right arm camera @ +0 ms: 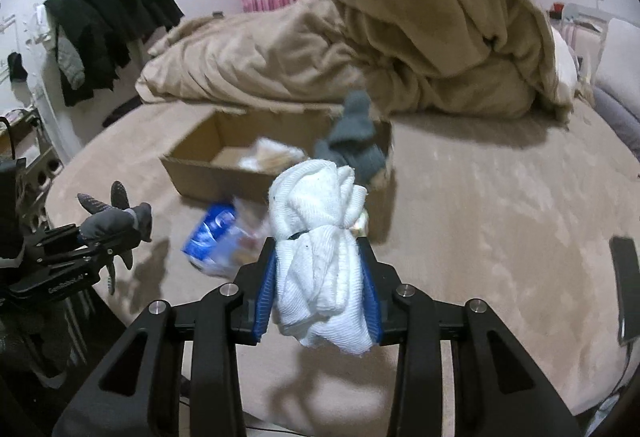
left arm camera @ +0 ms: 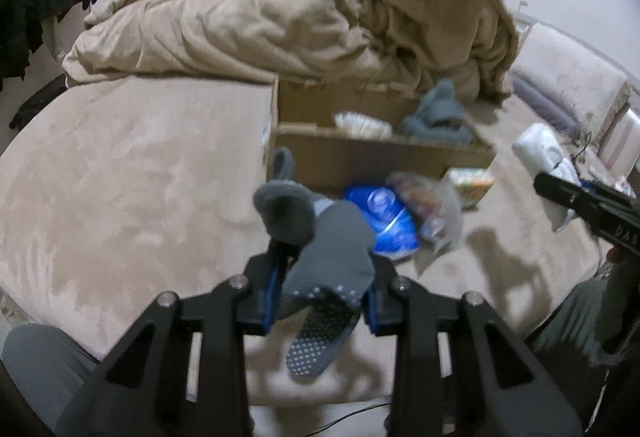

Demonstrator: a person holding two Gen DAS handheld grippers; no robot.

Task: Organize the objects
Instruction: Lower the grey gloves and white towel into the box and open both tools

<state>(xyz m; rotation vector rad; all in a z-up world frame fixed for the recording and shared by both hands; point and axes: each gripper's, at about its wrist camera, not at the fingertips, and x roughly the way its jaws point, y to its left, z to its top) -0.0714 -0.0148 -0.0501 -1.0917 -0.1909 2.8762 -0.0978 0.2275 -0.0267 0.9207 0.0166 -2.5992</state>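
My left gripper (left arm camera: 320, 277) is shut on a grey sock (left arm camera: 324, 265) with dotted grip soles, held above the bed; it also shows in the right wrist view (right arm camera: 108, 223). My right gripper (right arm camera: 320, 273) is shut on a bundled white cloth (right arm camera: 320, 257). An open cardboard box (left arm camera: 360, 157) sits ahead on the bed, also seen in the right wrist view (right arm camera: 208, 173), with a grey garment (left arm camera: 436, 117) over its right end and a pale packet (left arm camera: 360, 123) inside. In front of the box lie a blue packet (left arm camera: 384, 217) and a clear bag of items (left arm camera: 428, 201).
A crumpled beige blanket (left arm camera: 304, 13) is piled behind the box. Dark clothes (right arm camera: 112, 29) hang at the left wall. A black phone (right arm camera: 628, 285) lies on the bed at right. A small colourful box (left arm camera: 470, 185) lies beside the cardboard box.
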